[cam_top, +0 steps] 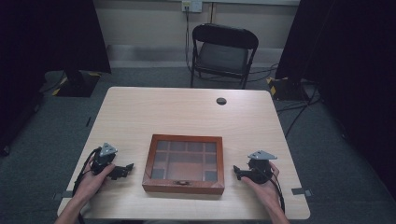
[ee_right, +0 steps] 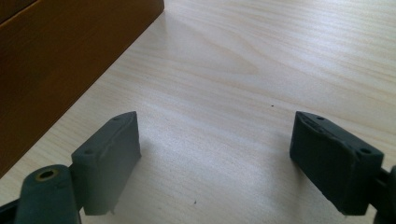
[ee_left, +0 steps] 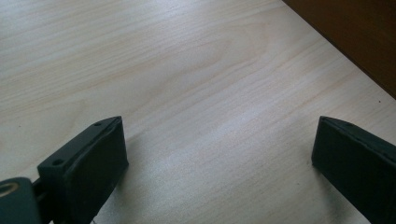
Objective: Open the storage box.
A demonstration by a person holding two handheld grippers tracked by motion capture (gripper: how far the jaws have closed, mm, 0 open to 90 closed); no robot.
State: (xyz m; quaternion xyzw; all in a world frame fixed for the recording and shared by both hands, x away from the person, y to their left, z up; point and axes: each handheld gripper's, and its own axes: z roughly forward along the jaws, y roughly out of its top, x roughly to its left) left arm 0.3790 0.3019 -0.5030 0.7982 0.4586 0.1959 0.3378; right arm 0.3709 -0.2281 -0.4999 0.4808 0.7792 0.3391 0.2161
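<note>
Here, a pale wooden bench (cam_top: pixel 187 109) carried a brown wooden box (cam_top: pixel 184 163) with a glass lid, shut, near the front edge at the middle; a small clasp sat on its front wall. Left claw (cam_top: pixel 125 170), held in the left hand (cam_top: pixel 91 183), rested on the bench just beside the box's left side, jaws spread wide, nothing between them. Right claw (cam_top: pixel 239 171), held in the right hand (cam_top: pixel 264 185), lay likewise at the box's right side, jaws wide apart, empty. A black folding chair (cam_top: pixel 223 53) stood beyond the bench.
</note>
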